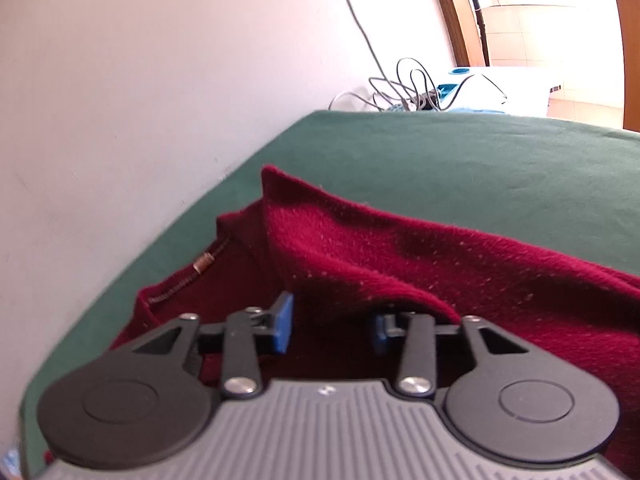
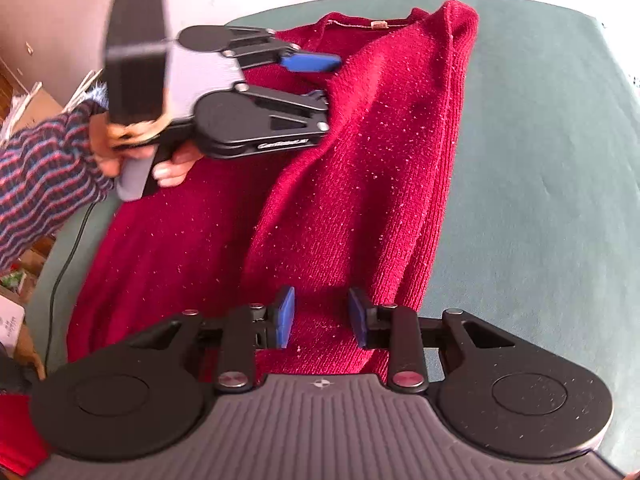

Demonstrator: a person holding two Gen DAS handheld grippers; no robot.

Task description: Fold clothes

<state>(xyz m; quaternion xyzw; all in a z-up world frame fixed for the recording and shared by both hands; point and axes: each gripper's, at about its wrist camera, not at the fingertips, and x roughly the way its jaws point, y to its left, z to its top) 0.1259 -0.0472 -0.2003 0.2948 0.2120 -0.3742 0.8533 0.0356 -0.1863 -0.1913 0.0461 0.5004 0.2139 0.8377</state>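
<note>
A dark red knitted sweater lies on a green cloth-covered surface, one side folded over its middle. My left gripper sits low at the neckline, near the collar label. Its blue pads stand apart and a ridge of the fold drapes over the right finger. In the right wrist view the sweater runs away from me, and the left gripper hovers near its collar end with its jaws apart. My right gripper is over the hem, open, with fabric showing between the pads but not pinched.
A pale wall borders the surface on the left. Tangled cables and a blue-and-white object lie beyond its far edge. A person's striped sleeve and hand hold the left gripper. A thin cable hangs off the left edge.
</note>
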